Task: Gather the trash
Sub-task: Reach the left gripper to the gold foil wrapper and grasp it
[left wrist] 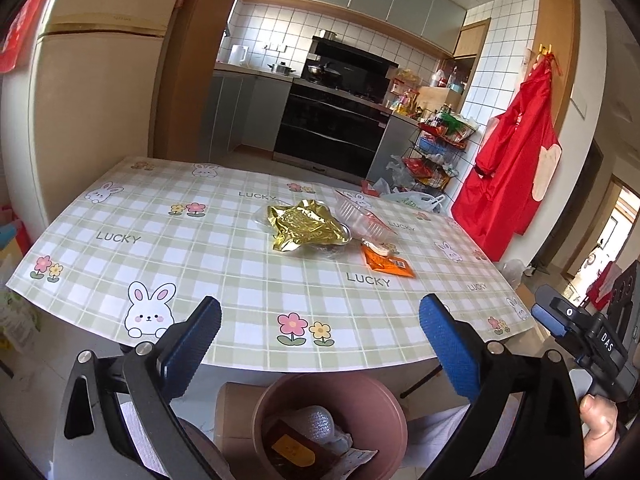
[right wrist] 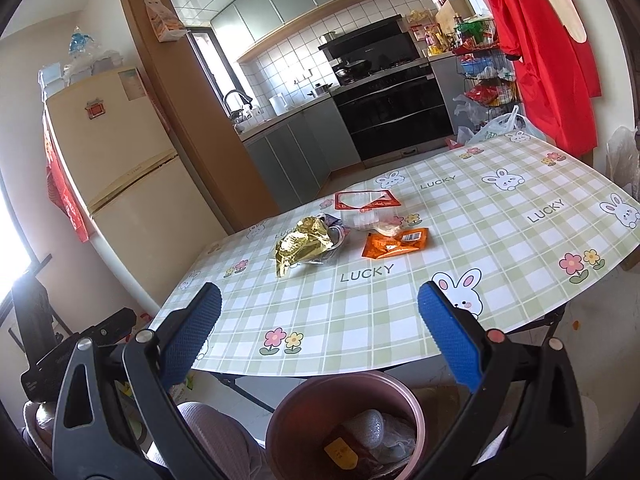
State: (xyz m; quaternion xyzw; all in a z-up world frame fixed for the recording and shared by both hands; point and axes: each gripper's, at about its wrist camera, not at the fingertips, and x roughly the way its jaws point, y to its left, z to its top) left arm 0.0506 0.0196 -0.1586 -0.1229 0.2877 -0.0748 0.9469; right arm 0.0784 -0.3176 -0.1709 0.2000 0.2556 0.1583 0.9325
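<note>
Here both tongs (left wrist: 320, 344) (right wrist: 319, 340) hover agape above the bin (left wrist: 384, 400), empty.

"LUCKY" across the tablecloth (left wrist: 224, 264); "DAS" on the right claw (left wrist: 560, 322).

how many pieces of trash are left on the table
3, clustered mid-table: gold foil wrapper, clear plastic tray behind it, orange packet beside both. More may hide under the foil.

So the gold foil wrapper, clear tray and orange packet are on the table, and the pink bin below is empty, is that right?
Not quite: the pink bin already holds trash, as the left wrist view shows. The gold foil wrapper, clear tray and orange packet are on the table.
</note>
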